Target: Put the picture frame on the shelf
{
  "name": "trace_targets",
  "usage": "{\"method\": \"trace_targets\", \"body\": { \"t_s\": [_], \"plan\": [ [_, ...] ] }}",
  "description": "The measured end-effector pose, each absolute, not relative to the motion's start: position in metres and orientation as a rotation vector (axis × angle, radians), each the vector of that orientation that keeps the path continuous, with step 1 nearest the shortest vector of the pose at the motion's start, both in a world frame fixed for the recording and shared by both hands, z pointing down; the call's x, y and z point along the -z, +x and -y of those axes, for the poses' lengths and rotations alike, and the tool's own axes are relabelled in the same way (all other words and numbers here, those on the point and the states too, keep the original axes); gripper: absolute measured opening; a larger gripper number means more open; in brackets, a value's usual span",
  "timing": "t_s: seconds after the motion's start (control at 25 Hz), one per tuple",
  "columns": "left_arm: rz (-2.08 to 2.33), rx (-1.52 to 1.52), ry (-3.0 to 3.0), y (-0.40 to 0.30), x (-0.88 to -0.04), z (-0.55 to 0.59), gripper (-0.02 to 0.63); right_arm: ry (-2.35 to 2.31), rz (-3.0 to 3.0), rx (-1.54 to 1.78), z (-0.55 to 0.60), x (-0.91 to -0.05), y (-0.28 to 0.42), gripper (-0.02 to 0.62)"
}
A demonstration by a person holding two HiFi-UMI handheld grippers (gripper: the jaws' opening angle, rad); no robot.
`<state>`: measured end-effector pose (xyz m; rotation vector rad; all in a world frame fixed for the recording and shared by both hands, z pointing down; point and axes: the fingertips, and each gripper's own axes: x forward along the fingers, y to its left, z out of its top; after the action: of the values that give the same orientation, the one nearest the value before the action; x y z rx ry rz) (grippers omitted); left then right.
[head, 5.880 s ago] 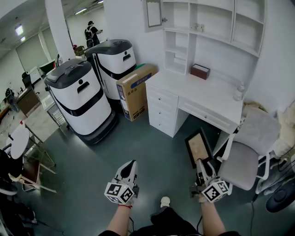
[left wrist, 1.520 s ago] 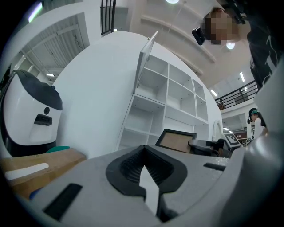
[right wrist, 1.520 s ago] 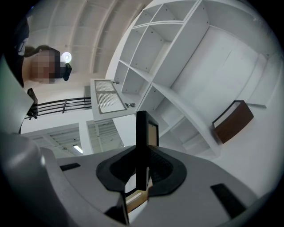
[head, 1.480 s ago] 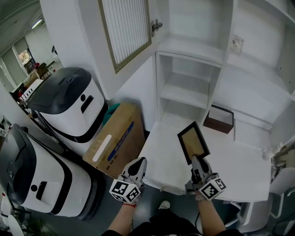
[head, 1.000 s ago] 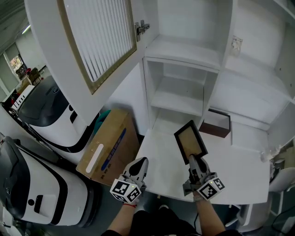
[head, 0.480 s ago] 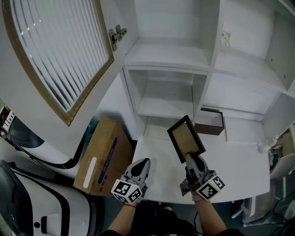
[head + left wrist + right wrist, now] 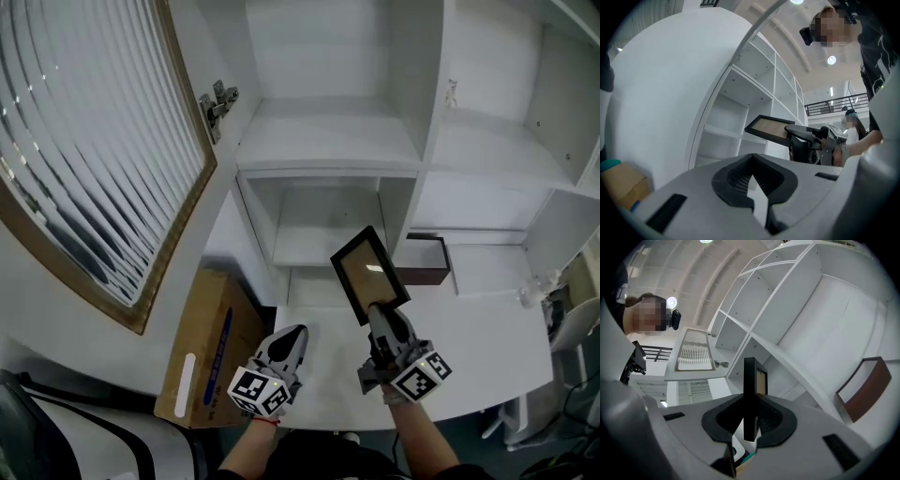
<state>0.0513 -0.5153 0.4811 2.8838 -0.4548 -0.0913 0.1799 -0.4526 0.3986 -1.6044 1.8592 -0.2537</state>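
Black padded jaws of the right gripper are clamped on the bottom edge of the picture frame, a dark-bordered frame with a tan panel. In the right gripper view the frame stands edge-on between the pads of that gripper, rising straight up out of the grip. From the head view it is held in the air above the white desk, tilted with its face turned up, just in front of the white shelf unit. Behind its top edge are the open compartments of the shelf: a low cubby and a wider board above it. To the right of the frame, at the back of the desk, a brown box sits beside the cubby. The left gripper hangs low at the desk's front edge with its jaws drawn together on nothing (its own view shows only the bare pads meeting). Further left are an open slatted cupboard door and a cardboard box on the floor. The step in hand looks like carrying the frame in to the shelf. To do it well, the frame's top corner should clear the divider and the board overhead. Its lower edge should meet the shelf squarely, leaning a little back on the rear wall. The grip should let go only once the frame stands by itself.
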Motion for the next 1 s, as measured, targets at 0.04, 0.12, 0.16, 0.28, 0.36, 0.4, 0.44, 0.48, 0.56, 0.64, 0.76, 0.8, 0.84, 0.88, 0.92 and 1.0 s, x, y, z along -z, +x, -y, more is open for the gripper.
{"method": "trace_targets", "body": {
  "t_s": [0.04, 0.12, 0.16, 0.28, 0.36, 0.4, 0.44, 0.48, 0.56, 0.64, 0.76, 0.8, 0.84, 0.88, 0.92, 1.0],
  "plan": [
    [0.444, 0.088, 2.886, 0.052, -0.482, 0.518, 0.005, -1.621, -1.847, 0.245, 0.458, -0.397, 0.182, 0.064],
    [0.421, 0.079, 2.892, 0.053, -0.483, 0.525, 0.005, -1.647, -1.817, 0.230, 0.470, -0.395, 0.186, 0.064],
    [0.412, 0.074, 2.894, 0.053, -0.483, 0.528, 0.005, -1.656, -1.802, 0.225, 0.476, -0.394, 0.188, 0.064],
    [0.401, 0.063, 2.892, 0.052, -0.485, 0.539, 0.005, -1.691, -1.773, 0.224, 0.491, -0.394, 0.194, 0.064],
    [0.394, 0.061, 2.892, 0.053, -0.485, 0.546, 0.005, -1.715, -1.751, 0.232, 0.499, -0.396, 0.197, 0.064],
    [0.391, 0.061, 2.893, 0.053, -0.485, 0.549, 0.005, -1.722, -1.733, 0.243, 0.502, -0.397, 0.199, 0.064],
    [0.387, 0.061, 2.895, 0.053, -0.484, 0.552, 0.005, -1.722, -1.711, 0.260, 0.505, -0.399, 0.200, 0.064],
    [0.383, 0.059, 2.898, 0.053, -0.484, 0.554, 0.005, -1.717, -1.686, 0.279, 0.507, -0.400, 0.201, 0.064],
    [0.374, 0.058, 2.902, 0.055, -0.483, 0.557, 0.004, -1.702, -1.632, 0.316, 0.510, -0.401, 0.203, 0.064],
    [0.368, 0.065, 2.901, 0.056, -0.482, 0.561, 0.004, -1.690, -1.571, 0.360, 0.511, -0.401, 0.206, 0.064],
    [0.362, 0.071, 2.900, 0.057, -0.482, 0.563, 0.005, -1.656, -1.488, 0.438, 0.515, -0.404, 0.208, 0.064],
    [0.361, 0.070, 2.900, 0.057, -0.483, 0.564, 0.005, -1.645, -1.475, 0.462, 0.517, -0.404, 0.208, 0.064],
    [0.361, 0.068, 2.901, 0.058, -0.484, 0.564, 0.005, -1.636, -1.464, 0.485, 0.519, -0.404, 0.208, 0.064],
    [0.362, 0.065, 2.902, 0.057, -0.484, 0.564, 0.005, -1.628, -1.454, 0.504, 0.520, -0.404, 0.208, 0.064],
    [0.364, 0.063, 2.904, 0.057, -0.485, 0.564, 0.005, -1.622, -1.439, 0.521, 0.522, -0.403, 0.208, 0.064],
    [0.370, 0.064, 2.911, 0.056, -0.485, 0.565, 0.005, -1.621, -1.412, 0.554, 0.524, -0.405, 0.209, 0.064]
  ]
}}
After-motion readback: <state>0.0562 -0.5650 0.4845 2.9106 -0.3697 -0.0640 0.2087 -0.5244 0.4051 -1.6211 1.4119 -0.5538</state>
